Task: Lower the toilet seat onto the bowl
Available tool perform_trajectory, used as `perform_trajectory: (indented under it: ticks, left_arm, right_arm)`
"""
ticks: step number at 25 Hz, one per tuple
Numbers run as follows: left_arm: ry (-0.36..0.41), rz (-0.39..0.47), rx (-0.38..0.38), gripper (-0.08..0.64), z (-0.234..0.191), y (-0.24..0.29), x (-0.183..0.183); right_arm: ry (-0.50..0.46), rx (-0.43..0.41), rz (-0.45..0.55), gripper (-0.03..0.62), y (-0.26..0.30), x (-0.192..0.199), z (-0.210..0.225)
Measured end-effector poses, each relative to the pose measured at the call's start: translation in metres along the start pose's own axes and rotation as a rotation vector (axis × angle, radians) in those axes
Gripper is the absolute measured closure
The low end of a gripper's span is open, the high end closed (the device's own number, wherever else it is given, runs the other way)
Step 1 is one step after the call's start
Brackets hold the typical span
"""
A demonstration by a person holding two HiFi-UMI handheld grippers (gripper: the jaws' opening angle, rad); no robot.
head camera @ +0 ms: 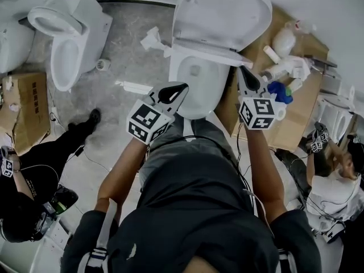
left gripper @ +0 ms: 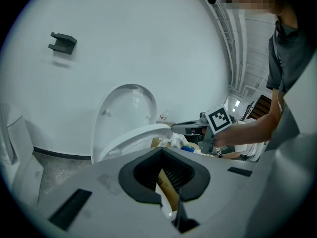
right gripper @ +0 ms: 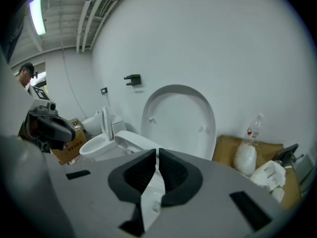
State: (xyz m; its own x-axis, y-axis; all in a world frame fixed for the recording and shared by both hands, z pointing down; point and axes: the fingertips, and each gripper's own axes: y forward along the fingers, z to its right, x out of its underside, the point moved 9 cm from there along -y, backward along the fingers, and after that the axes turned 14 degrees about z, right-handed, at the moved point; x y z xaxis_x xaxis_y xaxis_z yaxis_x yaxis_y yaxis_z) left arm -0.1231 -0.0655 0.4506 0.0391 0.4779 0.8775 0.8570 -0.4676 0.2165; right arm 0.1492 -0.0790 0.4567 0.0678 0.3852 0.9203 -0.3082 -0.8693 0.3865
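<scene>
Seemingly right tool (right gripper: 157,150) pinches tilted toilet seat (left gripper: 141,133) edge; left tool (left gripper: 161,151) pressed together, beside bowl (head camera: 199,114).

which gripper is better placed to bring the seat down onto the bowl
Right. The right gripper is shut on the toilet seat's side edge, with the seat tilted partway above the bowl. The left gripper holds nothing, near the bowl's front rim.

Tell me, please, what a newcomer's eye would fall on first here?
In the middle, a white toilet lid stands raised, with the seat tilted halfway above the bowl. The right tongs are clamped on the seat's front edge, while the left tongs hover shut and empty by the bowl's left side. A second toilet stands at far left.
</scene>
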Motion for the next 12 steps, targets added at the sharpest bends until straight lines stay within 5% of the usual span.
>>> perform_trajectory:
  ticks: [12]
  left_arm:
    - [-0.005, -0.014, 0.006, 0.555, 0.0, 0.01, 0.002]
  right_arm:
    - [0.049, -0.046, -0.077, 0.578, -0.026, 0.024, -0.017]
